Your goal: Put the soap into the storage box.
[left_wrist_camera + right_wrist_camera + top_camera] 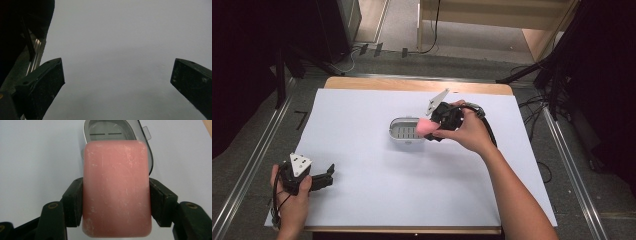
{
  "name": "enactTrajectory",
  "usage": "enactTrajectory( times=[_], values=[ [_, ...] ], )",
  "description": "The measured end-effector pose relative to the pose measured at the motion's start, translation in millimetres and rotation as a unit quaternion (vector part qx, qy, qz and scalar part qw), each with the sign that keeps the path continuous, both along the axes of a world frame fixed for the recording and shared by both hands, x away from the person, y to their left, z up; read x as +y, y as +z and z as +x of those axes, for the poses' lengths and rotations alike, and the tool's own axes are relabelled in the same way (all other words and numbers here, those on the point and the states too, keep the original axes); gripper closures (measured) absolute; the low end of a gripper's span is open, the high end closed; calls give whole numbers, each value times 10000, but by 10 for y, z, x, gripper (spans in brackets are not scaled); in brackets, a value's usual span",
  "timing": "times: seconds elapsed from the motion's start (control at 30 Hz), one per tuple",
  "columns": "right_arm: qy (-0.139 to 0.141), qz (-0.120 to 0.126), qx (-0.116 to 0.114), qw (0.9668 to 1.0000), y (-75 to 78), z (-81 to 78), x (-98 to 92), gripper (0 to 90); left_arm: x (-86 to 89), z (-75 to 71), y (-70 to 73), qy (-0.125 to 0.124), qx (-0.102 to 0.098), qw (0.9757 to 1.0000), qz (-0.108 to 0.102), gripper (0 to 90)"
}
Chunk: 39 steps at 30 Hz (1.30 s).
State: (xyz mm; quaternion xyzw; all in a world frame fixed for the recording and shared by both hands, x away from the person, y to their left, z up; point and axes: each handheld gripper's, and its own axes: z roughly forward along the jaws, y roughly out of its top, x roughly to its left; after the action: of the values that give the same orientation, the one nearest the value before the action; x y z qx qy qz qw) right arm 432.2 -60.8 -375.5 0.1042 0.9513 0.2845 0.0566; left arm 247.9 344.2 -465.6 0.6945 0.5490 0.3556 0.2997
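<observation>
Near left on the bench [362, 190], the left gripper [328, 176] rests with jaws wide apart, holding nothing. Mid-bench sits a grey dish [404, 132]; just right, the right gripper [428, 128] clamps pink soap [116, 187] above its edge.

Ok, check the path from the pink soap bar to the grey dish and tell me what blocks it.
Nothing visible blocks it. The right gripper holds the soap bar clamped between its jaws, just at the near end of the dish. The dish lies open on the white sheet, its slotted bottom bare. The left gripper rests far off, jaws open.
</observation>
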Motion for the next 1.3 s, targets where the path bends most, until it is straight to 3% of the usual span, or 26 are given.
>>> enactTrajectory(
  times=[0.27,0.6,0.67,0.73,0.83,1.3],
  values=[
    [132,-51,-38,9999,62,64,128,386,4,1,1,-6,15,10000,-18,0],
    [361,-50,43,9993,23,184,386,386,11,1,4,-34,29,10000,-47,0],
    [508,-58,60,9987,13,220,454,386,11,1,5,-37,41,10000,-49,0],
    [544,-74,-5,9985,-9,249,498,387,11,2,4,-35,43,10000,-46,0],
    [573,-169,129,9981,-56,268,555,386,11,4,3,-44,44,10000,-52,0],
    [634,-190,198,9976,-182,357,625,386,16,3,4,-47,41,10000,-75,0]
  ],
)
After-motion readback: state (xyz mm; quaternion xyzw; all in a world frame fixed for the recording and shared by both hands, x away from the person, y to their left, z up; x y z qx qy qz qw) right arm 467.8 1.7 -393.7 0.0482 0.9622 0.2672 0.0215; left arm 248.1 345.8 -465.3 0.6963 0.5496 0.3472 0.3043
